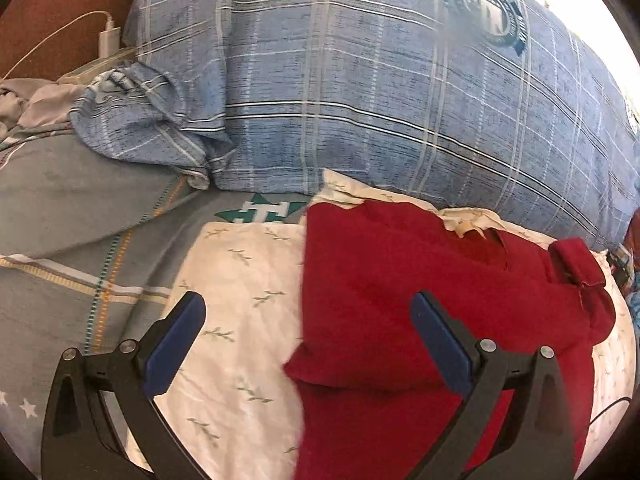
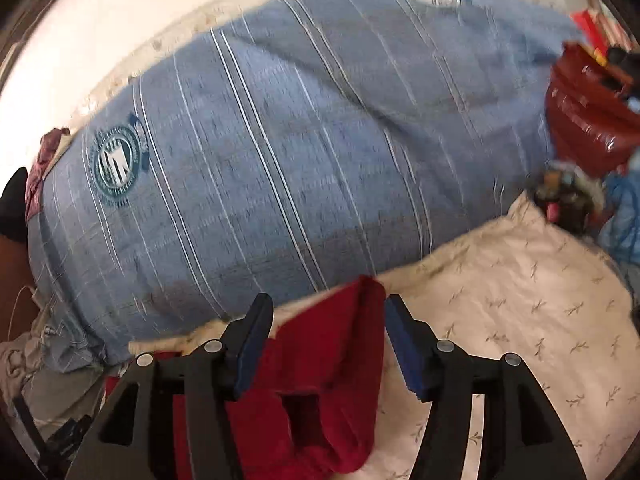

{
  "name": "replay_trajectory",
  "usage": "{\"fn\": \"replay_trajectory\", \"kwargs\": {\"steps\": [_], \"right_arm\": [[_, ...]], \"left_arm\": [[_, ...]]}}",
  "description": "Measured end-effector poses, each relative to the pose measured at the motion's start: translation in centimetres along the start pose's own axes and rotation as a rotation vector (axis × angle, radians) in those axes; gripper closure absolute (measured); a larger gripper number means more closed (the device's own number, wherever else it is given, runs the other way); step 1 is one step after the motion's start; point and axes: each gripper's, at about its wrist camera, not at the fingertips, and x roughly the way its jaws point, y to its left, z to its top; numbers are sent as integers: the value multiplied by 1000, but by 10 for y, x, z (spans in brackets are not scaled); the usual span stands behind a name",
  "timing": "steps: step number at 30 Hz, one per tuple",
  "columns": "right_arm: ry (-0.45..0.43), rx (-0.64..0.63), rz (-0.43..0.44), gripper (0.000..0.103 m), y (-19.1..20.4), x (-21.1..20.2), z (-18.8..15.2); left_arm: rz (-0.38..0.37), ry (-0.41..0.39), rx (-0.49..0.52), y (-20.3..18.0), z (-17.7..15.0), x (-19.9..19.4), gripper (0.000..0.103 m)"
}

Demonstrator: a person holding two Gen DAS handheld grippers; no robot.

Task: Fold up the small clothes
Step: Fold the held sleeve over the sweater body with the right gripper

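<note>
- Low in the left wrist frame, your left gripper point(image 1: 308, 340) stands wide apart, gripping nothing; its right finger overlaps the red garment point(image 1: 420, 300)
- Lower centre of the right wrist frame, your right gripper point(image 2: 326, 340) is parted; red cloth lies between the pads, unpinched
- Garment lies on the white leaf-print cloth point(image 1: 240, 280); blue plaid pillow point(image 1: 360, 100) fills the upper frame

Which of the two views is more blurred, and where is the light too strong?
Right wrist view: motion blur smears the blue plaid pillow and the red garment; the top-left background is washed out. Left wrist view: mostly sharp, but glare whitens the top-right corner beside the pillow's round emblem.
</note>
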Motion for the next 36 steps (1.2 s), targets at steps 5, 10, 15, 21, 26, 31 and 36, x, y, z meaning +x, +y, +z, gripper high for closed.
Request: {"fn": "replay_trajectory", "kwargs": {"steps": [5,10,15,21,26,31,36], "right_arm": [[147,49,7,44,-2,55,-18],[232,38,-32,99,-5,98,-36],[145,1,77,100,8,64,-22],[92,-123,371,100,63,-19,7],[212,-305,641,100,153,-34,-2],[412,-392,701,94,238,33,-56],[643,-267,600,60,262,127,-112]], "left_arm": [[-11,6,67,-22,1,2,0],[-3,4,76,-22,2,0,0],[8,-7,52,-10,5,-4,0],[3,-36,-4,4,13,-14,0],[2,-69,-26,15,18,-29,0],[6,-72,-56,30,19,-33,0],[-32,-40,-62,34,18,-26,0]]}}
